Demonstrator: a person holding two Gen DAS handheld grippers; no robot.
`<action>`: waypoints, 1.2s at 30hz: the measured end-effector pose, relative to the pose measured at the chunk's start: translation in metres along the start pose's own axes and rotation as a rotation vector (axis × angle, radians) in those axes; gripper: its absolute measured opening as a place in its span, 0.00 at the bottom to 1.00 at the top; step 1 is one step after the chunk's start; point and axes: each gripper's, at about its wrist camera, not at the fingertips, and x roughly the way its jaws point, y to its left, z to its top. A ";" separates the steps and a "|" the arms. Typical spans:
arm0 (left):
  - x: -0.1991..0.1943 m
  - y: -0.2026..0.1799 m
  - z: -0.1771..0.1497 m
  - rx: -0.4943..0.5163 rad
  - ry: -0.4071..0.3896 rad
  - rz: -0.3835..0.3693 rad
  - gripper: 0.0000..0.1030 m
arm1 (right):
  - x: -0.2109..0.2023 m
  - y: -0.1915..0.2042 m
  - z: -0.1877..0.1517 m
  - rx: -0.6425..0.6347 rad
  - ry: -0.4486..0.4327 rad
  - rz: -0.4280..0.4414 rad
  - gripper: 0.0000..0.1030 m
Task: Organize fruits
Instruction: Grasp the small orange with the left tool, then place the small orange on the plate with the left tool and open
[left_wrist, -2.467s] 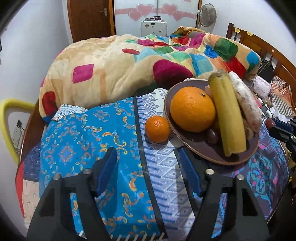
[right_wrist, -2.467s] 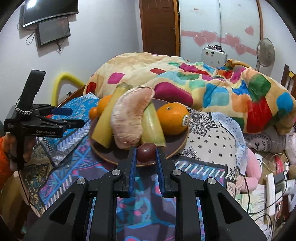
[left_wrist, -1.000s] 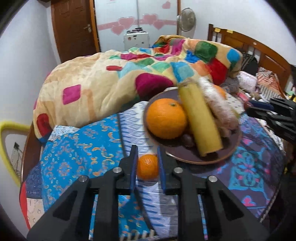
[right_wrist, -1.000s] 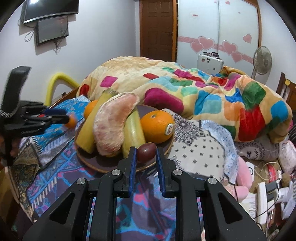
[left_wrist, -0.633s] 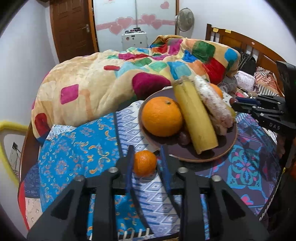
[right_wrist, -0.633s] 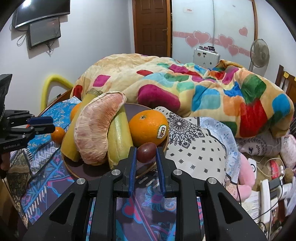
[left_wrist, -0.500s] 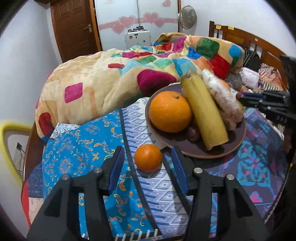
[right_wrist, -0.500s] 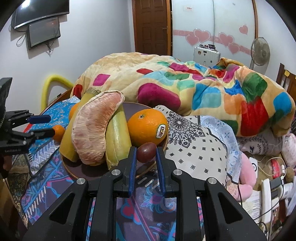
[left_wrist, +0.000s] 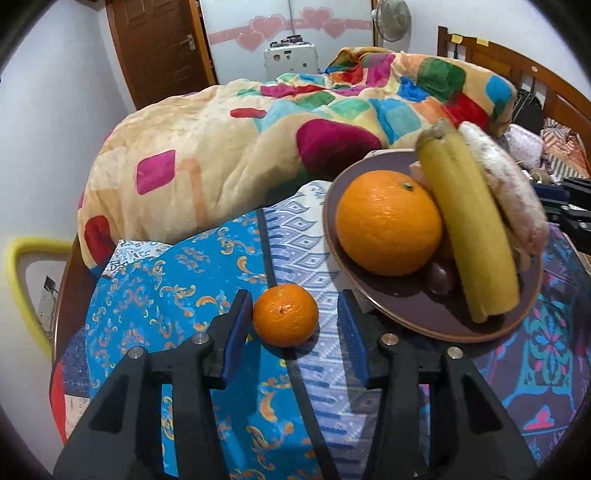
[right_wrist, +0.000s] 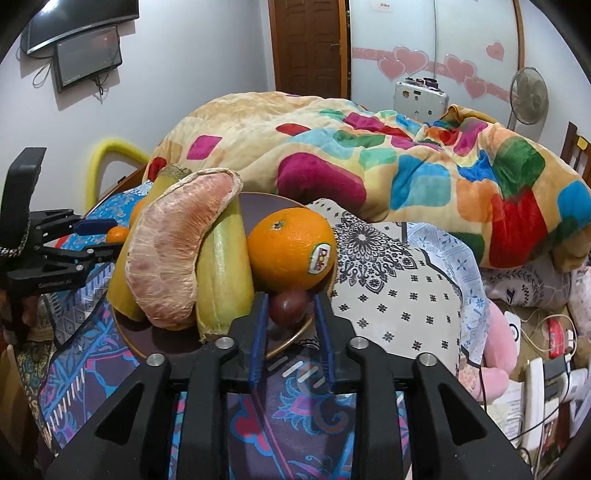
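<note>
patchwork quilt (left_wrist: 280, 122) (bed), fan (right_wrist: 528, 98)

Plate (left_wrist: 413, 314): far rim was hidden behind the fruit in the left wrist view; in the right wrist view its near rim lay behind the right gripper (right_wrist: 289, 308).
Dark fruit (left_wrist: 439, 275): mostly covered by the large orange (left_wrist: 388, 225) and banana (left_wrist: 469, 229); kind could not be told.
Small orange (right_wrist: 117, 234): only a sliver showed past the pomelo wedge (right_wrist: 173, 251) in the right wrist view.
Pomelo wedge, left wrist view: blurred at its lower end.
Left gripper (right_wrist: 92, 238): handle cut off by the frame edge.
Sticker (right_wrist: 319, 258): lettering too small to read.
</note>
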 end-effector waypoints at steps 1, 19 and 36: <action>0.002 0.001 0.001 -0.003 0.002 0.008 0.44 | 0.000 -0.001 0.000 0.002 -0.001 -0.003 0.34; -0.037 -0.013 0.002 -0.035 -0.075 -0.121 0.35 | -0.024 0.016 -0.003 -0.029 -0.099 -0.038 0.42; -0.047 -0.038 0.003 -0.020 -0.106 -0.182 0.45 | -0.049 0.030 -0.006 -0.018 -0.152 0.007 0.43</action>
